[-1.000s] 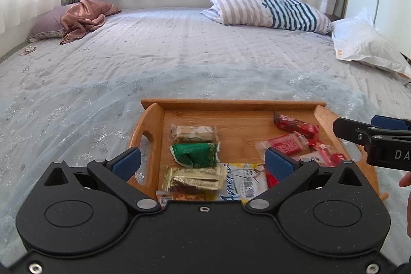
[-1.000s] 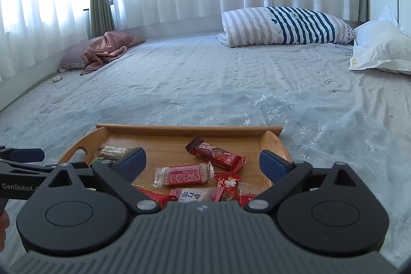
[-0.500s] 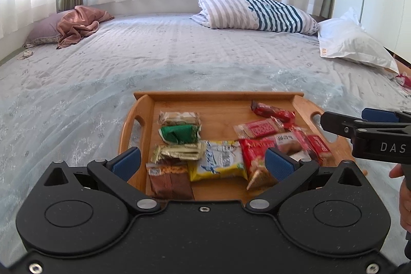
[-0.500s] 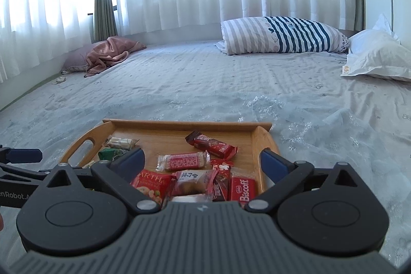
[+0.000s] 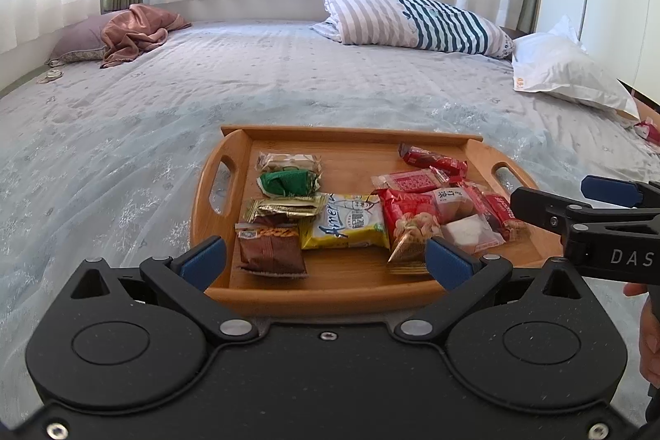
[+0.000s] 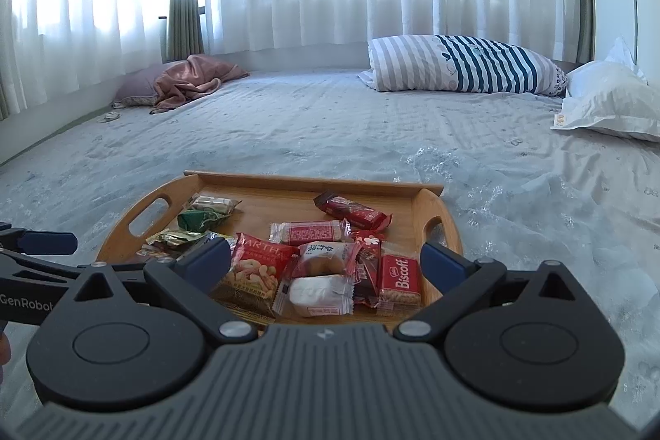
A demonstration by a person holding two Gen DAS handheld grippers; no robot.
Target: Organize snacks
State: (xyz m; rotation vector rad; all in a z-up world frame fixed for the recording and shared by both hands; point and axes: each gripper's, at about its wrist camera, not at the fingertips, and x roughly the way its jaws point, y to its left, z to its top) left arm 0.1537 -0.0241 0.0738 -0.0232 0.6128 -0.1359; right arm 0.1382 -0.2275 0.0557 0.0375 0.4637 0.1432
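left gripper (image 5: 326, 260) jaws apart, empty | right gripper (image 6: 326, 264) jaws apart, empty | snacks inside wooden tray (image 5: 330, 291) on bed (image 5: 165, 118) | brown packet (image 5: 270, 248) clear in left view only | biscoff pack (image 6: 400, 277) label readable in right view only

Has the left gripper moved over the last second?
Yes. The left gripper has pulled back from the wooden tray: its near rim and the brown snack packet, previously hidden, now show.
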